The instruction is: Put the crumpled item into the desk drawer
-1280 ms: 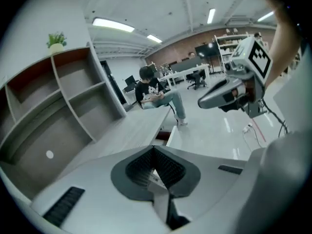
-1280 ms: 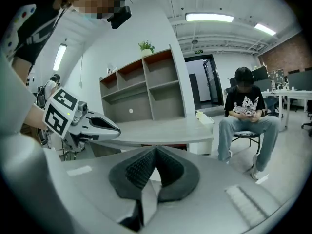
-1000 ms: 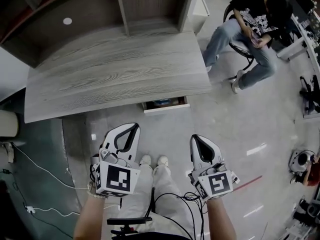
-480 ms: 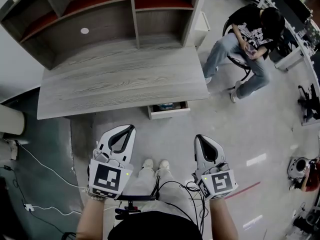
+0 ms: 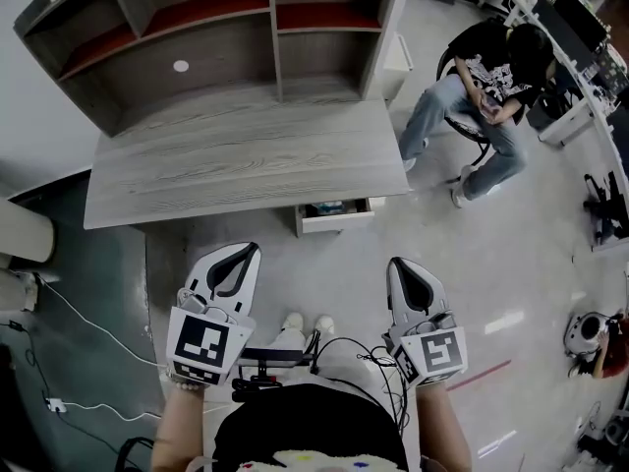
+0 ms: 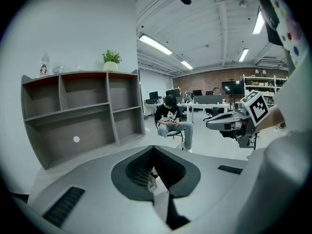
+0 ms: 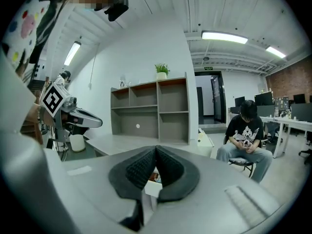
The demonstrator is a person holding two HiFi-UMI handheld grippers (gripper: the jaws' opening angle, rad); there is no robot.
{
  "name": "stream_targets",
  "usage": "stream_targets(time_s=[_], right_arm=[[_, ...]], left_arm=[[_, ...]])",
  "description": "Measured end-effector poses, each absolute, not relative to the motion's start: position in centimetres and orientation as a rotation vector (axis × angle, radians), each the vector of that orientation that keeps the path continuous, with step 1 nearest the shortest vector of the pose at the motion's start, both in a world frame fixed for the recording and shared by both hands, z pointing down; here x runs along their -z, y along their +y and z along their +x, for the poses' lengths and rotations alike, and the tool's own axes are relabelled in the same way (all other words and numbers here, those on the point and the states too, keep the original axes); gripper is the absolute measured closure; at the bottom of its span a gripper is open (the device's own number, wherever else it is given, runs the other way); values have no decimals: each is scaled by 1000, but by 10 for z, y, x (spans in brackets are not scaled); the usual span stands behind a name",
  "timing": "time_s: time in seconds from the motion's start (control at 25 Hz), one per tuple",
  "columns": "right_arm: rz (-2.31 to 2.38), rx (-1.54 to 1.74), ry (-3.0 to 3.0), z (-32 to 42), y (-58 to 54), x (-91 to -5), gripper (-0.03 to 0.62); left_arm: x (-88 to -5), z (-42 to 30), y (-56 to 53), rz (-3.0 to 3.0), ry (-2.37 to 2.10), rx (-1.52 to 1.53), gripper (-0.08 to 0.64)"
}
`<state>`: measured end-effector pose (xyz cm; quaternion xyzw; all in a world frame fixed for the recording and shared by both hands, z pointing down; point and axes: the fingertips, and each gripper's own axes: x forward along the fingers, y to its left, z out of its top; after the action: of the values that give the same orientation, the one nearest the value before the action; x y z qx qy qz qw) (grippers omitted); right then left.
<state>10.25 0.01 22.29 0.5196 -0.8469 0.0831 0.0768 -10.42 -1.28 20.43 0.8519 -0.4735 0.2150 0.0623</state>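
Note:
The grey wooden desk (image 5: 236, 155) has a white drawer (image 5: 336, 223) pulled a little way out under its front right edge. Something bluish lies in the drawer, too small to name. No crumpled item shows on the desk or in either gripper. My left gripper (image 5: 252, 248) hangs over the floor in front of the desk, shut and empty; its pads meet in its own view (image 6: 153, 147). My right gripper (image 5: 396, 263) is level with it to the right, also shut with nothing between its pads (image 7: 156, 148). Past its tips the drawer front (image 7: 155, 186) shows.
A shelf unit (image 5: 226, 47) stands on the back of the desk. A person sits on a chair (image 5: 482, 87) to the desk's right. Cables (image 5: 69, 313) trail over the floor at the left. My shoes (image 5: 305, 323) are between the grippers.
Both grippers have risen and stayed shut. The view has tipped up, so more of the shelf unit shows. The drawer stands as before.

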Motion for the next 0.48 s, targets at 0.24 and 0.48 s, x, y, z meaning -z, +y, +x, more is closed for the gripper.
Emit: stream_targets(time_s=[0.24, 0.48], right_arm=[[1546, -224, -2539, 98, 3, -215, 583], [1532, -221, -2547, 90, 1, -213, 583]], left_arm=[[-201, -102, -4, 2580, -1411, -638, 554], [-198, -98, -4, 2603, -1387, -635, 554]])
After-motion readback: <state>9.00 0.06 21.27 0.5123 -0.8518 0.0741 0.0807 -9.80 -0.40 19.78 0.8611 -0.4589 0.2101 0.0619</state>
